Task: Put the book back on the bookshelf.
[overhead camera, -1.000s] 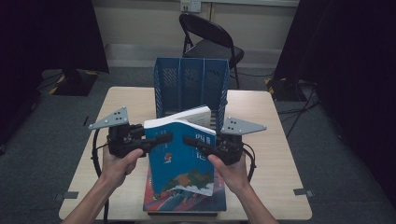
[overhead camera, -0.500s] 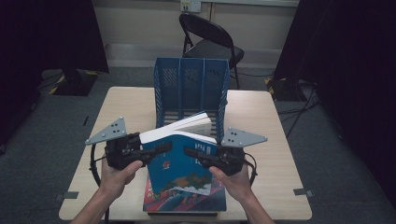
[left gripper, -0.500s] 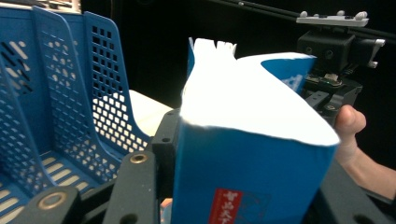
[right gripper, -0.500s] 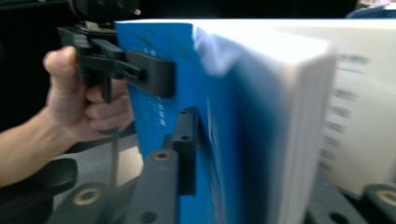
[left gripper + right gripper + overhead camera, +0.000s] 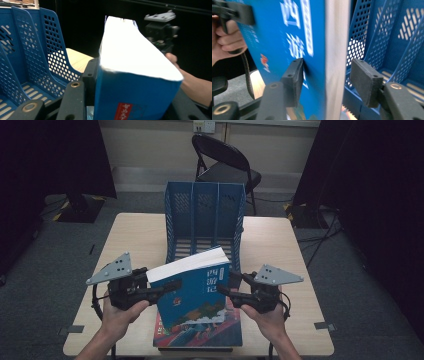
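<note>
A thick blue book (image 5: 195, 290) with white characters is held tilted up over the near half of the table. My left gripper (image 5: 172, 287) is shut on its left end; the left gripper view has the book (image 5: 130, 55) wedged between the black jaws of the left gripper (image 5: 135, 100). At the book's right edge, my right gripper (image 5: 222, 290) has just been opening. In the right gripper view the book (image 5: 294, 37) stands between the pads of the right gripper (image 5: 329, 82): the left pad is at the cover, the right pad stands clear of the pages.
A blue perforated file holder (image 5: 205, 215) with three slots stands just behind the book, open side toward me. A second book (image 5: 210, 335) lies flat on the wooden table (image 5: 135, 235) under the raised one. A folding chair (image 5: 225, 160) stands beyond the table.
Both hands and the book have come lower and nearer to me. The right gripper has slid out toward the book's right edge. The left gripper keeps its hold.
</note>
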Available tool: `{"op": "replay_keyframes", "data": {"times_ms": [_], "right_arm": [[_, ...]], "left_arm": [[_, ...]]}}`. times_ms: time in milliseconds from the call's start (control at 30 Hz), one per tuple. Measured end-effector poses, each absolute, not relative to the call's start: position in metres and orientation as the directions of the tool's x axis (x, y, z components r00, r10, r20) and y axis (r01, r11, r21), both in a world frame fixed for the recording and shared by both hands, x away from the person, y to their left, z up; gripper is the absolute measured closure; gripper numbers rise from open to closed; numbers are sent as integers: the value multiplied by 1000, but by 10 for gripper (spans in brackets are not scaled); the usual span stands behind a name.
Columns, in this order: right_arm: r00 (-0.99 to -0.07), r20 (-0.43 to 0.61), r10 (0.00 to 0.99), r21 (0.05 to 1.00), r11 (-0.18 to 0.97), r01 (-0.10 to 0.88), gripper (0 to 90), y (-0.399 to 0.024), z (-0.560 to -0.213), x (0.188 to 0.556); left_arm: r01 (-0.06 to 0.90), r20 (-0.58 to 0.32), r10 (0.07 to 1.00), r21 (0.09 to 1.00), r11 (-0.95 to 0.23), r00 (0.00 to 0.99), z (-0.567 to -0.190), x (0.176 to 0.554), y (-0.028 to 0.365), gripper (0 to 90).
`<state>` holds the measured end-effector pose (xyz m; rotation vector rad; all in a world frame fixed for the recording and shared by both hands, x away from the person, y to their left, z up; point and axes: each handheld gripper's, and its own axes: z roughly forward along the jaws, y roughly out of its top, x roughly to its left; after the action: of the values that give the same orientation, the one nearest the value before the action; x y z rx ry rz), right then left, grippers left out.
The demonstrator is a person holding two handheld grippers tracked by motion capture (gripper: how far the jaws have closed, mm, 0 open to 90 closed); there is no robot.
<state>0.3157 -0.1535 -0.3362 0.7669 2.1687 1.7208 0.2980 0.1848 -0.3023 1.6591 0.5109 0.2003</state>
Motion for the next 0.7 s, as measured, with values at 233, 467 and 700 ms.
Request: {"op": "replay_keyframes", "data": {"times_ms": [233,467,700], "right_arm": [[-861,137,489,954,171,248,410,-141,-348,326],[-862,127,491,950,189,247,432,-140,-346,327],[-857,133,498,951,180,252,435,-139,-347,328]], "left_arm": [[199,-137,472,976,-83,871,-302,290,183,582],[199,-145,476,978,-64,868,-306,291,180,574],[185,-132,481,981,-64,867,-313,295,175,574]]}}
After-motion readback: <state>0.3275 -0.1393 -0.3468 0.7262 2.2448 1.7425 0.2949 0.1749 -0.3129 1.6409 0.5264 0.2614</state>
